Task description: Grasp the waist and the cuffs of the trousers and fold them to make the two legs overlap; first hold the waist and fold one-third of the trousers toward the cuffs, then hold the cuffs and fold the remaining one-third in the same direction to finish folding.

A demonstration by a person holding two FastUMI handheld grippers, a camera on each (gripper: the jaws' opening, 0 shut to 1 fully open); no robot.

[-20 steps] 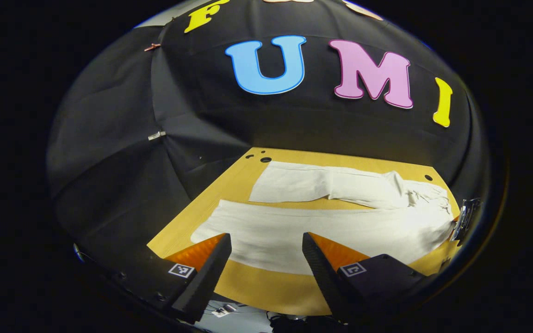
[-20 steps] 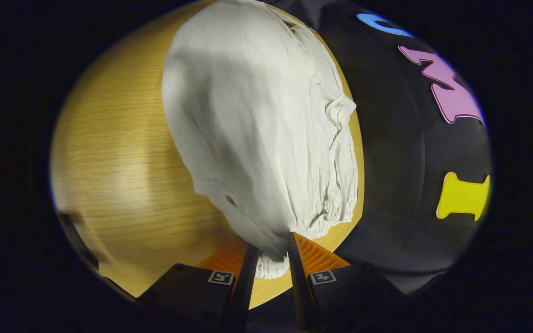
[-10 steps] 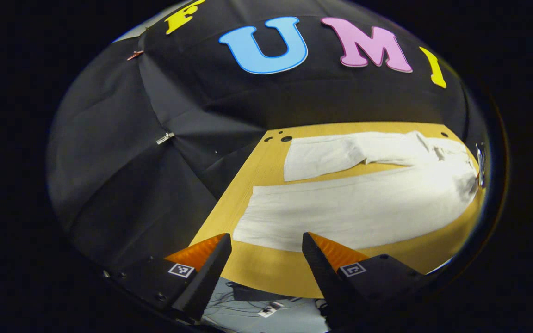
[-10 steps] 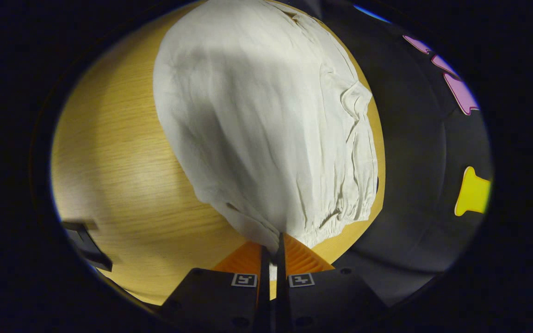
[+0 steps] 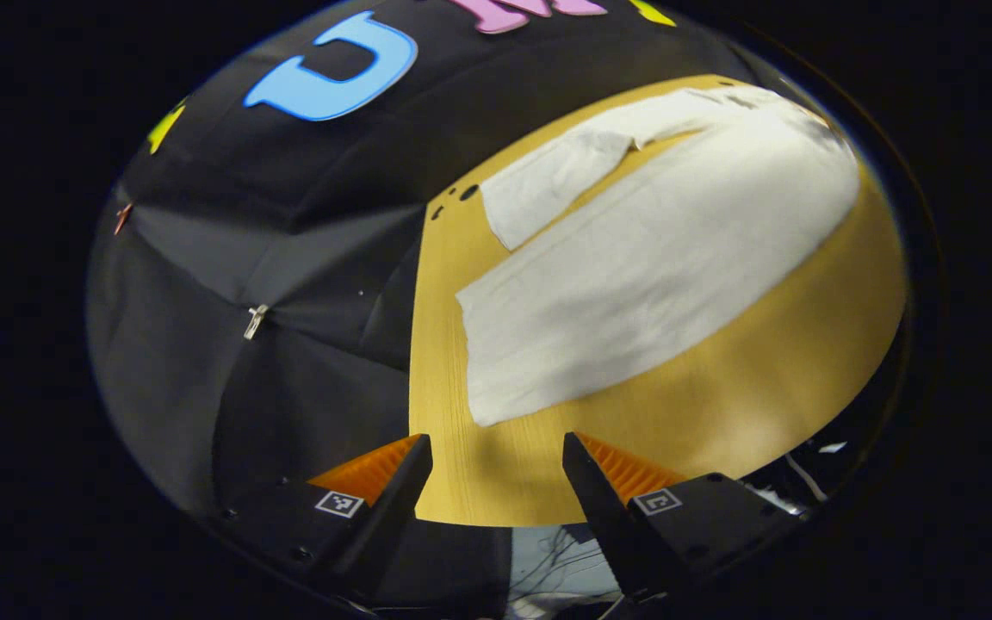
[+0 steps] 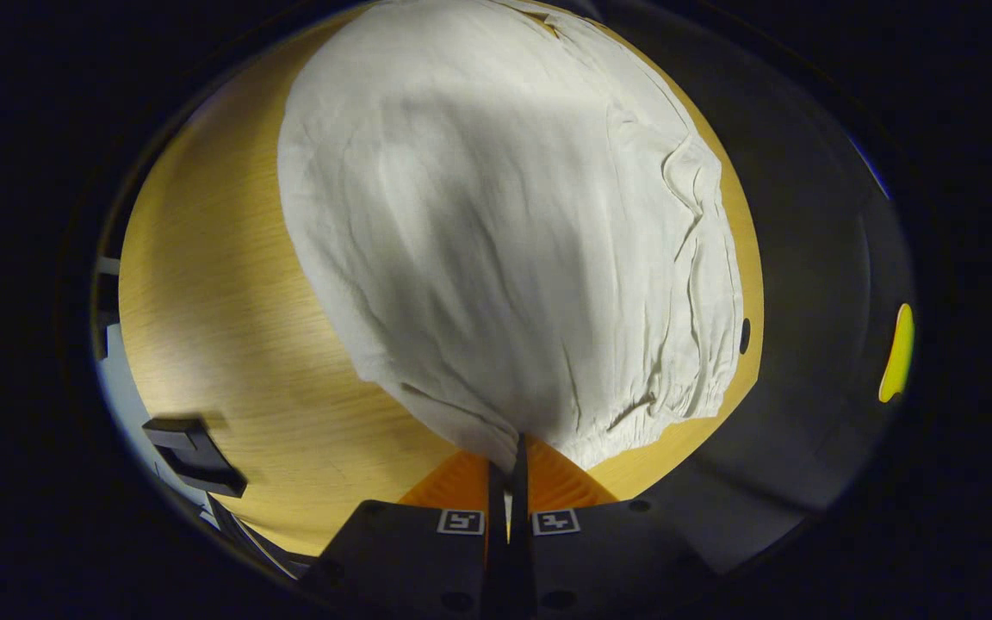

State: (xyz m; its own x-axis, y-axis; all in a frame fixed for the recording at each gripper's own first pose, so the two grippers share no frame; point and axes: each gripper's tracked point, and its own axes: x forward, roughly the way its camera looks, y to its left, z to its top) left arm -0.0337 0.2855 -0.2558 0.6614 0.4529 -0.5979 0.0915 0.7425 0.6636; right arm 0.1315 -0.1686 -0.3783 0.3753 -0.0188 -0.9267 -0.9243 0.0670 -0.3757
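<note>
The wooden table (image 5: 720, 370) is seen spread across both views, w/ the booth's black cloth wall (image 5: 289, 275) hung behind its far edge and a couple of small round holes (image 5: 468, 192) drilled near the table's far corner. The white trousers (image 5: 634, 258) are laid flat on the table, legs stretched apart from each other in a narrow V; the nearer leg's cuff lies near the table's left edge, not far from the left gripper (image 5: 496, 448). In the right gripper view the trousers (image 6: 496, 241) are seen from the waist end, gathered elastic waistband nearest the camera, cloth creased and slightly lifted toward the right gripper (image 6: 509, 448). The right gripper's fingers are pressed together on a corner of the waistband, fabric pinched between them at the table's near edge. The left gripper's fingers are held spread wide, nothing between them, poised above the table's front-left part, just short of the cuff and apart from the cloth. A dark bracket-like object (image 6: 195, 456) is seen beyond the table's edge, lower left in the right gripper view; it can't be identified.
</note>
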